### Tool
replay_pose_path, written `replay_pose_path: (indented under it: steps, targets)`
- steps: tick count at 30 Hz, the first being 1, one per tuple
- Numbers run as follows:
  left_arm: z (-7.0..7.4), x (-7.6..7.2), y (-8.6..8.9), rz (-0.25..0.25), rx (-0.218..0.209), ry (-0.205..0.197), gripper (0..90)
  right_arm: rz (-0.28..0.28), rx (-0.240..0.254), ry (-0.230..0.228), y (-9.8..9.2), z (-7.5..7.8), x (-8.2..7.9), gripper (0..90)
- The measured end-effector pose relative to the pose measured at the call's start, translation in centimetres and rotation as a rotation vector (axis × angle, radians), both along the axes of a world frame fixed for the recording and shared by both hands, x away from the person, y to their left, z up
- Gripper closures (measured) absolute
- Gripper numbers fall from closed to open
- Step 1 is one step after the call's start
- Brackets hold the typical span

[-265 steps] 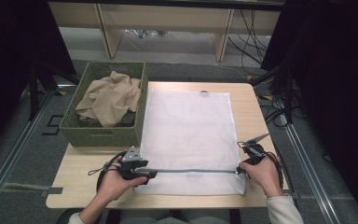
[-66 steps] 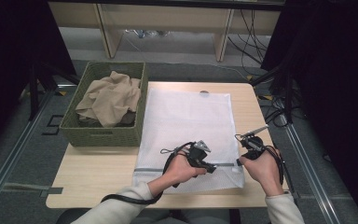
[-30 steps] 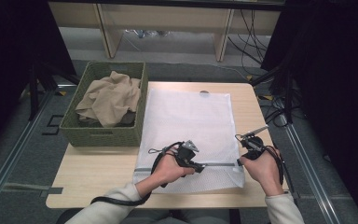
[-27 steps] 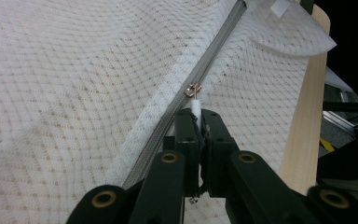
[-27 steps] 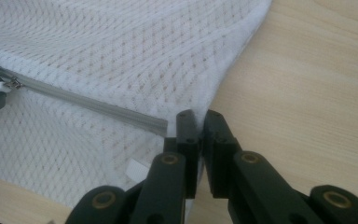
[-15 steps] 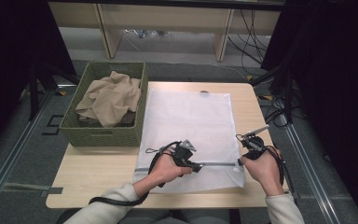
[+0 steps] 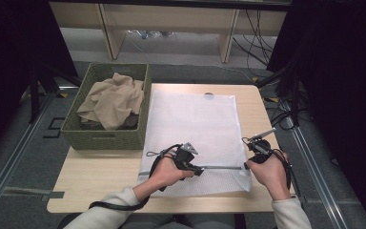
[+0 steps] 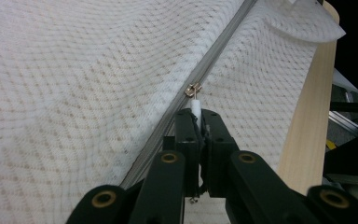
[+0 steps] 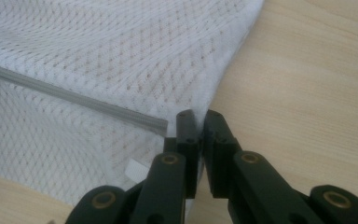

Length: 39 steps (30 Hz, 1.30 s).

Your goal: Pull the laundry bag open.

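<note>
A wooden table [image 7: 100, 176] carries a white mesh bag [image 7: 195, 129] lying flat across its middle and right part, long side running away from the person, with its near end by the table's front edge. To the left of the bag, touching or just beside its far left edge, stands a green woven basket [image 7: 107, 138] holding crumpled tan cloth [image 7: 112, 98]. A grey zipper [image 7: 221, 167] runs across the bag near its front end, from the left gripper to the right one. The left gripper [image 7: 198, 169] sits over the bag about midway along that zipper, the hand [image 7: 164, 171] behind it resting on the bag; in the left gripper view its jaws are pressed together on the small white pull tab [image 8: 196, 108] that hangs from the metal slider [image 8: 193, 88], with the zipper's teeth closed ahead of the slider. The right gripper [image 7: 247, 164] is at the bag's right edge, where the zipper ends; in the right gripper view its jaws pinch the edge of the mesh [image 9: 193, 135] just beside the zipper's end [image 9: 161, 125], with bare tabletop to their right. A black cable [image 7: 114, 206] trails from the left gripper under the forearm.
</note>
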<state>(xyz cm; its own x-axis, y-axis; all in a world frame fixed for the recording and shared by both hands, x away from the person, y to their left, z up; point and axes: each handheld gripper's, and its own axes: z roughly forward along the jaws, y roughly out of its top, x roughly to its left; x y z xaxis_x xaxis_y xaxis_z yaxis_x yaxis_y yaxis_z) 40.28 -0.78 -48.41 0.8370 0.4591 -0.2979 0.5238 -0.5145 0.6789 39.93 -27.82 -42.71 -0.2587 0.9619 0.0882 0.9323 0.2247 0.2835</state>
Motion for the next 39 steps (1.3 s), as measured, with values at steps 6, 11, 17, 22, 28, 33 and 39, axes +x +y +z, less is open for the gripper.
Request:
replay_pose_path:
  steps: [6,11,17,22,28,33,39]
  targets:
    - [-0.1,0.0,0.4,-0.001,0.005,0.003,86.5,-0.007,-0.004,-0.005,0.0,-0.1,0.0,86.6]
    - [-0.1,0.0,0.5,0.003,0.010,0.004,86.6,-0.010,-0.008,0.000,0.1,-0.1,0.0,86.6]
    - [-0.1,0.0,0.6,0.003,0.006,0.007,86.6,-0.007,-0.005,0.002,0.1,-0.1,0.0,86.6]
    - [-0.1,-0.1,0.6,0.012,0.000,0.005,86.5,-0.013,-0.001,0.000,0.1,-0.1,0.0,86.6]
    - [-0.3,0.0,1.0,0.013,0.010,0.003,86.6,-0.017,-0.002,0.002,-0.1,0.0,-0.1,86.5]
    - [-0.3,0.0,1.2,0.021,0.007,0.006,86.6,-0.021,-0.006,0.004,0.0,0.0,0.0,86.6]
    - [-0.4,-0.1,1.6,0.025,0.009,0.017,86.6,-0.020,-0.010,-0.002,-0.2,-0.2,0.1,86.6]
